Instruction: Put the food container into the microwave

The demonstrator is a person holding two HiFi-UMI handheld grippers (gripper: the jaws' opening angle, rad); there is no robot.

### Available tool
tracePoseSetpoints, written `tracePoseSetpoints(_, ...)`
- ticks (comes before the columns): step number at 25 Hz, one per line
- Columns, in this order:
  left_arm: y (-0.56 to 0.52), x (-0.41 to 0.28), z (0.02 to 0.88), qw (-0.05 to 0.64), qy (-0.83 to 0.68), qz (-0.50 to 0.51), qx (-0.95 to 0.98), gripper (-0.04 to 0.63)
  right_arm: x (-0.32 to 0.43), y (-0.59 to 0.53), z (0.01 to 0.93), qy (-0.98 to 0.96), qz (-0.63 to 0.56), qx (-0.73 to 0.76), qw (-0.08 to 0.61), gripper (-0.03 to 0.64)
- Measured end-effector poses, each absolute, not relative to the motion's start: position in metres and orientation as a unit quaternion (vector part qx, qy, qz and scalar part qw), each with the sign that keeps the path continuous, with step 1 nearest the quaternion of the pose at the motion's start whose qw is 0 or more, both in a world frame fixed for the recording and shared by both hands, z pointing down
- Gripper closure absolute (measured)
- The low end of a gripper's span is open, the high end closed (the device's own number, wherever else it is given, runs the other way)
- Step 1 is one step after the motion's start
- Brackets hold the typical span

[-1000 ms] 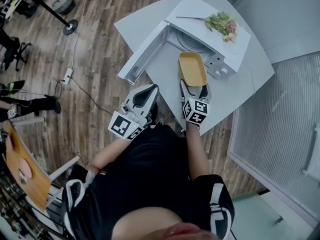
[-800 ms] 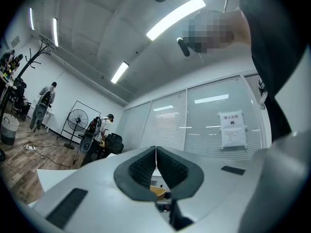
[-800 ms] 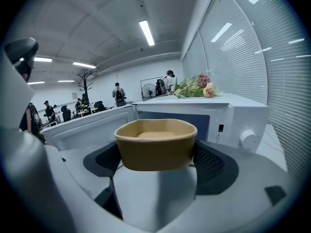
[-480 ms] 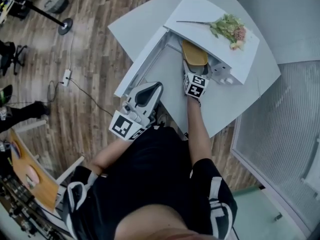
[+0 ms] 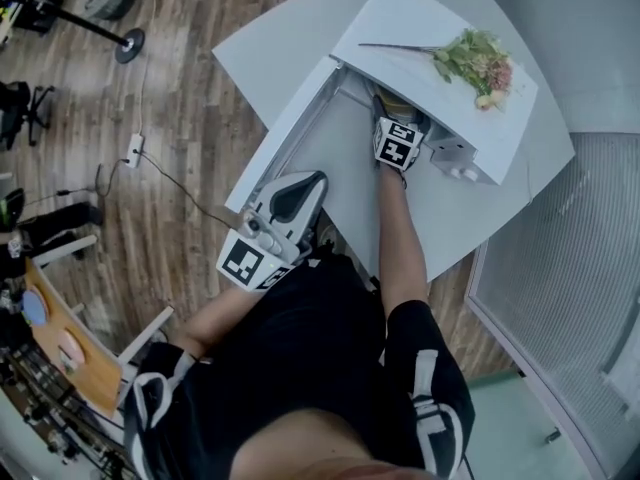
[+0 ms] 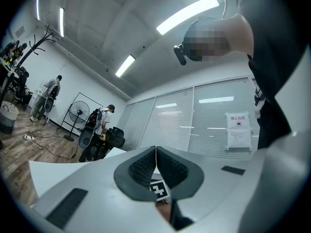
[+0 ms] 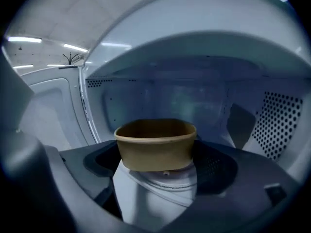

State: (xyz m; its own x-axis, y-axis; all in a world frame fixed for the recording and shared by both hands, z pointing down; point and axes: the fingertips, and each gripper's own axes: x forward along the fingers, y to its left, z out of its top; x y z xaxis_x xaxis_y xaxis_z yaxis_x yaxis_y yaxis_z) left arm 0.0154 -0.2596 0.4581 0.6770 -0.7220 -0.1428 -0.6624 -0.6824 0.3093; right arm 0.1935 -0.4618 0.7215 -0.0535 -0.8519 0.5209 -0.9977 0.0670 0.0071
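The tan food container (image 7: 155, 142) is gripped by the right claw (image 7: 158, 165) inside the open white microwave (image 5: 400, 18). The left claw (image 6: 155, 152) is held clenched on nothing, near the worktop (image 5: 290, 38) edge.

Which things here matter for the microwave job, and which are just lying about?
Job: food container, held by the right gripper; microwave; its open door.

Lying about: flowers on top of the microwave; power strip on the floor; left gripper, shut and empty.
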Motion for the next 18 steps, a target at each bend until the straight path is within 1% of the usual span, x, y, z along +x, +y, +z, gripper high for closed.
tracePoseSetpoints(5, -0.267, 0.017, 0.464, 0.12, -0.383, -0.125, 0.907, 0.571, 0.201, -0.475, 0.736, -0.698, 0.197, 0.656, 0.209, 0.138)
tracePoseSetpoints(13, -0.268, 0.017, 0.467, 0.125, -0.38, -0.123, 0.908, 0.571, 0.199, -0.473, 0.767, -0.693, 0.25, 0.627, 0.251, 0.137)
tracePoseSetpoints(18, -0.262, 0.014, 0.467, 0.123, -0.381, -0.118, 0.909, 0.571, 0.205, -0.465, 0.77, -0.686, 0.261, 0.633, 0.246, 0.132)
